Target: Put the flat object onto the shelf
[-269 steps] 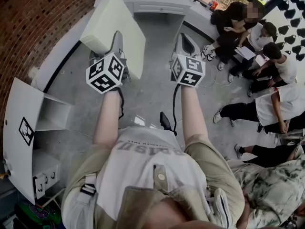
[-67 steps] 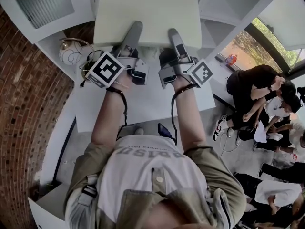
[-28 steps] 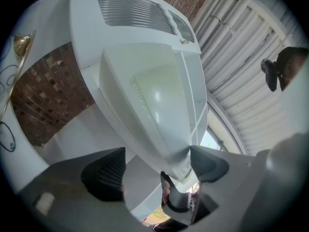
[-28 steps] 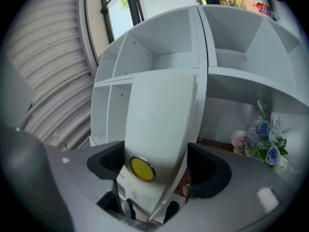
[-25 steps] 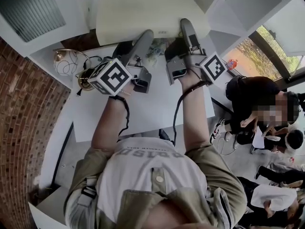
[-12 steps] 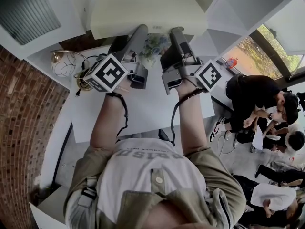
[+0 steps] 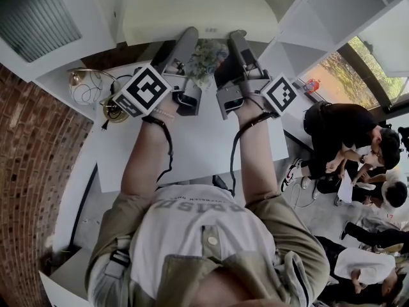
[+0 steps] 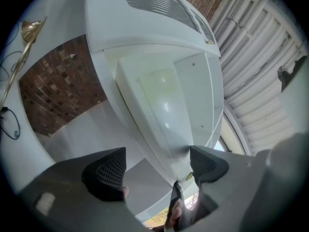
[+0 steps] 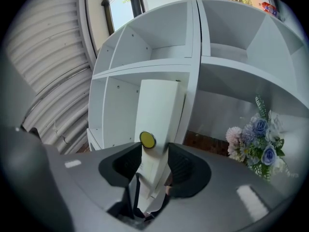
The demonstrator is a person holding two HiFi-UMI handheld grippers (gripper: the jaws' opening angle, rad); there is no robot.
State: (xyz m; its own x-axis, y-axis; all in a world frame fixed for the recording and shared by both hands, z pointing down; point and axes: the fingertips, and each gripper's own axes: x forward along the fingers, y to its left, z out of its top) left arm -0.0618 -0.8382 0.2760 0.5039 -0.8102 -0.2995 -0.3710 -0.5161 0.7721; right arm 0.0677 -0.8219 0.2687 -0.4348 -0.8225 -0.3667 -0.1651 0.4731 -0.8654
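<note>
Cream-white flat board (image 9: pixel 157 110), one only, reaches into a compartment of the white shelf unit (image 9: pixel 145 69). It bears a single round yellow sticker (image 9: pixel 147 139) with no writing on it. The right gripper (image 9: pixel 154 166) is closing its jaws onto the board's near edge, pads against both faces. The left gripper (image 8: pixel 157 170) stands spread, and the board's corner seems only to brush one pad. Two marker cubes show and one flower bunch (image 7: pixel 206 57). The shirt print is too warped to read.

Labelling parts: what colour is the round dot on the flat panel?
Dot: yellow; best in right gripper view.
</note>
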